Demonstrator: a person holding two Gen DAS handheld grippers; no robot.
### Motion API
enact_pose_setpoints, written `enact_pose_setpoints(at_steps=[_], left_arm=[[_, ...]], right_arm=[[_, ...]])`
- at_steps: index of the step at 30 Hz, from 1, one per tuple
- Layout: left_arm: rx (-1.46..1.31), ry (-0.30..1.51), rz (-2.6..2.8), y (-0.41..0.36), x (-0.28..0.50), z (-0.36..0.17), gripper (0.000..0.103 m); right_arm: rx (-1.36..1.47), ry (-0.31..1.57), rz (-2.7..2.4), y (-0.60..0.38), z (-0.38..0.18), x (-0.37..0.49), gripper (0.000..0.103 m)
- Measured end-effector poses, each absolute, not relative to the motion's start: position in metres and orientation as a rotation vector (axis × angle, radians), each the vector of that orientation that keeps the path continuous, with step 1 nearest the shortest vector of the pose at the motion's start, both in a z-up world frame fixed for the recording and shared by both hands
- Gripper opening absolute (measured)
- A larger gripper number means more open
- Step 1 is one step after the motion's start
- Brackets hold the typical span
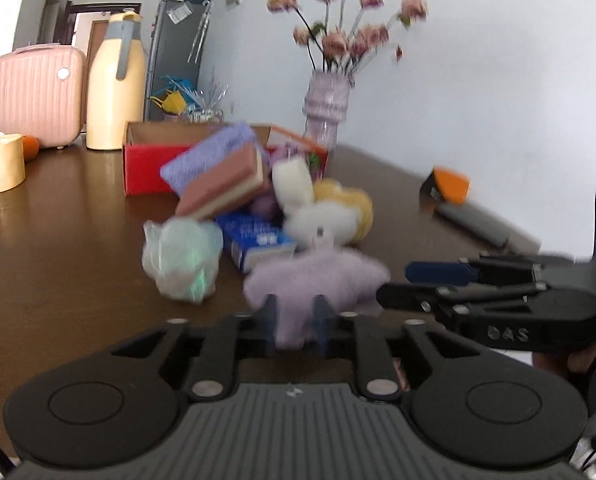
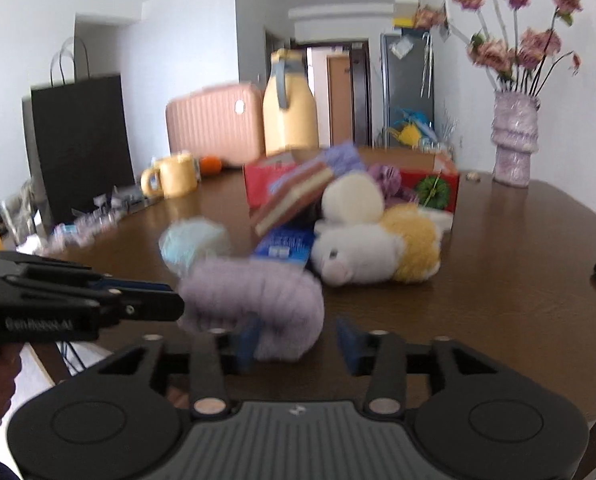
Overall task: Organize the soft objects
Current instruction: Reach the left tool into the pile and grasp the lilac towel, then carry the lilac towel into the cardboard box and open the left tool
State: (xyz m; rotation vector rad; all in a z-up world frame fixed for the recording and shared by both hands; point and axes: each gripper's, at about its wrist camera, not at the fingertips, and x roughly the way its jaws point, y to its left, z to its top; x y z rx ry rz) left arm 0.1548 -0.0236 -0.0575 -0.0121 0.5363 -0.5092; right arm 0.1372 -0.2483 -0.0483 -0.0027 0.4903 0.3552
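Lilac fluffy cloth (image 1: 314, 280) was pinched by left tool (image 1: 294, 312), right tool (image 2: 298, 338) spread beside it; transfer to red box (image 1: 150, 172) was judged next.

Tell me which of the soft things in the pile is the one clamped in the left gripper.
The fluffy lilac piece: it sits pinched between the left gripper fingers, nearest the camera; the others lie untouched behind.

A fuzzy lilac soft piece (image 1: 314, 280) lies nearest, before a pile of sponges (image 1: 226, 184) and plush toys (image 2: 374, 248).
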Motion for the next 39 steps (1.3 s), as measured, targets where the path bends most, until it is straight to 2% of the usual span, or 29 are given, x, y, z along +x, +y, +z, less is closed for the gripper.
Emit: enact_pose_setpoints(at_steps=[1,7,8,9,11,13,15,22,25,30,33,36,39], left_arm=[[-0.033,0.529,-0.514,-0.02,0.156,-0.053,0.049],[-0.175,0.558,-0.501,-0.021,0.174,-0.037,0.051],[-0.175,0.585,-0.476,-0.025,0.18,-0.041,0.051],[-0.183,0.612,-0.456,-0.027,0.185,-0.046,0.05],[-0.197,0.657,-0.43,-0.03,0.192,-0.056,0.05],[-0.194,0.663,-0.413,-0.03,0.193,-0.061,0.046],[-0.201,0.67,-0.425,-0.028,0.195,-0.065,0.043],[-0.228,0.688,-0.458,-0.026,0.199,-0.071,0.023],[-0.219,0.68,-0.47,-0.027,0.198,-0.069,0.019],[-0.188,0.595,-0.518,-0.03,0.196,-0.036,0.019],[-0.174,0.522,-0.536,-0.026,0.218,-0.002,0.019],[-0.173,0.488,-0.523,-0.02,0.271,0.04,0.019],[-0.146,0.482,-0.476,-0.019,0.347,0.07,0.019]], right_arm=[[0.013,0.477,0.364,-0.251,-0.043,0.136,0.054],[0.134,0.493,0.353,-0.256,-0.042,0.166,0.055],[0.143,0.507,0.346,-0.255,-0.046,0.172,0.053],[0.153,0.52,0.35,-0.254,-0.05,0.177,0.045],[0.163,0.547,0.359,-0.253,-0.058,0.184,0.041],[0.16,0.565,0.363,-0.251,-0.065,0.187,0.038],[0.174,0.583,0.381,-0.251,-0.069,0.188,0.029],[0.188,0.594,0.391,-0.25,-0.073,0.189,0.025],[0.186,0.584,0.392,-0.249,-0.069,0.187,0.02],[0.172,0.485,0.415,-0.252,-0.028,0.193,0.019],[0.145,0.417,0.442,-0.251,0.012,0.229,0.019],[0.1,0.373,0.46,-0.239,0.054,0.296,0.019],[0.057,0.405,0.452,-0.219,0.081,0.386,0.019]])
